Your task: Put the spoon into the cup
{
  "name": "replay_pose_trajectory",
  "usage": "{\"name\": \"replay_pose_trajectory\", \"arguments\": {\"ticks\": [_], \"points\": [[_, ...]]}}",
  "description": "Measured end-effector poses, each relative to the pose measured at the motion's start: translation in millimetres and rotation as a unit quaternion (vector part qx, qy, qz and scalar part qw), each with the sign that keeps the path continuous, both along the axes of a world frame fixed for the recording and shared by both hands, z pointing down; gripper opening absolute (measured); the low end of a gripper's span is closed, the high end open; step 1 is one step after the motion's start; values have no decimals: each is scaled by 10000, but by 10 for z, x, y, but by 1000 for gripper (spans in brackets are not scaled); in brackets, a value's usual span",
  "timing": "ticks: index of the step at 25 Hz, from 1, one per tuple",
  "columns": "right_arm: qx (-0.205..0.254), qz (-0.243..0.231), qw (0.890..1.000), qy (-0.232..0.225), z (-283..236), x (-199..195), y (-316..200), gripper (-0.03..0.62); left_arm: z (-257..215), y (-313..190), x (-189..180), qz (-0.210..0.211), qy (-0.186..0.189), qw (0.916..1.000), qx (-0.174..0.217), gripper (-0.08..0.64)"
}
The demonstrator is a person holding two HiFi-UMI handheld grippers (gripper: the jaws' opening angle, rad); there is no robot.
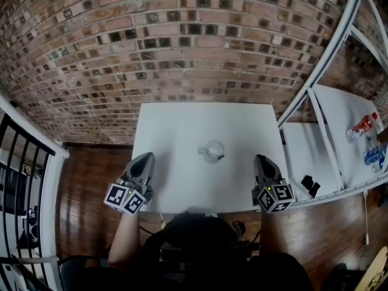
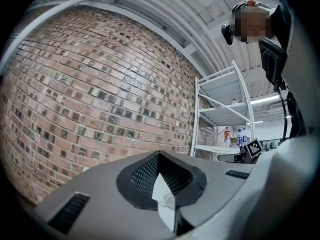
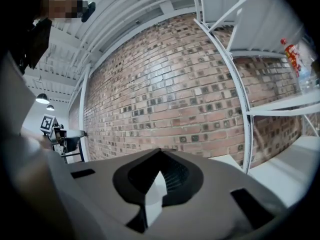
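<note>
A clear glass cup (image 1: 212,150) stands near the middle of the white table (image 1: 176,126). A thin shape that may be the spoon (image 1: 217,156) shows at its right rim, too small to be sure of. My left gripper (image 1: 145,156) hovers at the table's front left, its jaws together with nothing between them (image 2: 159,154). My right gripper (image 1: 260,159) hovers at the front right, also shut and empty (image 3: 160,150). Both are apart from the cup and point toward the brick wall; neither gripper view shows the cup.
A brick wall (image 1: 182,41) rises behind the table. A white shelf rack (image 1: 327,132) stands to the right with bottles (image 1: 364,126) on it. Wooden floor (image 1: 91,187) lies to the left, beside a black railing (image 1: 18,162).
</note>
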State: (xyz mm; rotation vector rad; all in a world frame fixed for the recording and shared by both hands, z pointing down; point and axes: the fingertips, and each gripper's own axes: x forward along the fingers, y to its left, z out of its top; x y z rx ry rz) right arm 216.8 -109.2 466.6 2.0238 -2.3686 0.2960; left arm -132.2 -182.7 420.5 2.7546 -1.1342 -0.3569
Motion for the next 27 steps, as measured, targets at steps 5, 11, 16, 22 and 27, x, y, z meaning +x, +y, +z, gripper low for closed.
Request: {"name": "replay_pose_trajectory", "arguments": {"ticks": [5, 11, 16, 22, 27], "points": [[-131, 101, 9998, 93, 118, 20, 12, 2, 73, -2, -68, -139, 86, 9998, -62, 3], [-129, 34, 9996, 261, 93, -54, -22, 2, 62, 39, -86, -117, 46, 9999, -66, 3], [-160, -75, 9996, 209, 139, -134, -62, 2, 88, 51, -121, -141, 15, 9998, -115, 3], [-157, -199, 9993, 277, 128, -227, -95, 2, 137, 128, -181, -242, 29, 9996, -135, 3], [-153, -211, 9995, 167, 123, -235, -122, 2, 168, 154, -215, -263, 37, 9995, -181, 3]]}}
